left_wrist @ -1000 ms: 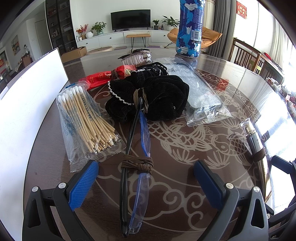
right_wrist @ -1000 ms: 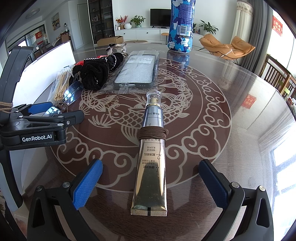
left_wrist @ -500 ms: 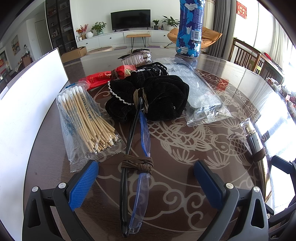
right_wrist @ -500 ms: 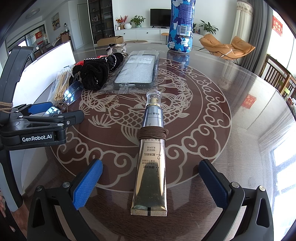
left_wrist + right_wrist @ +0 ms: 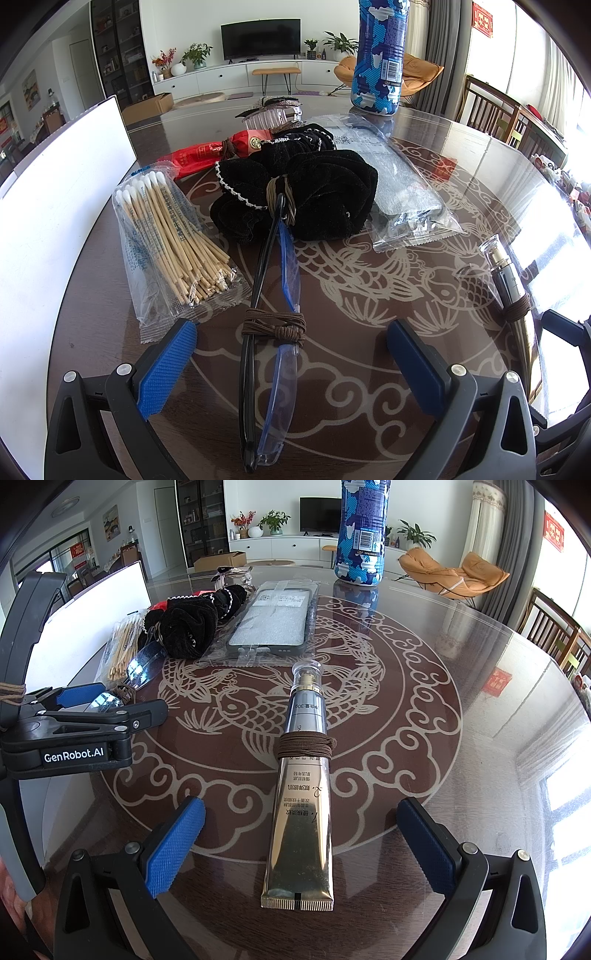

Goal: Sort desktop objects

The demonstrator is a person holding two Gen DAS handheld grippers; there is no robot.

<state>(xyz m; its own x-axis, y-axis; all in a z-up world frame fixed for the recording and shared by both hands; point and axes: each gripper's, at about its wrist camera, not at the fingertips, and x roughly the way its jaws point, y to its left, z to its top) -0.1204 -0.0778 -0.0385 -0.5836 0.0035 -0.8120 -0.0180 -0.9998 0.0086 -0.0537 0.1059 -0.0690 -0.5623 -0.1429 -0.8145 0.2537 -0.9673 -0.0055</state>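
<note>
2 black scrunchies [image 5: 317, 192] beyond glasses [image 5: 273, 332], swab packet [image 5: 166, 236] left, tube [image 5: 303, 794] right

Folded glasses [image 5: 273, 332], bound with brown cord, lie flat between the left tongs' spread fingers, a cotton swab packet [image 5: 173, 243] just left, black scrunchies [image 5: 306, 195] ahead. A cord-wrapped gold tube [image 5: 301, 805] lies lengthwise between the right tongs' fingers, cap away; bagged phone case [image 5: 271, 624] beyond.

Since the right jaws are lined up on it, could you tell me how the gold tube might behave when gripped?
The gold tube looks glossy, so it may slip. Its flat crimped end suggests a soft body that could dent under pressure; the brown cord wound round it might offer better grip. The round clear cap end could let it roll slightly if nudged.
</note>
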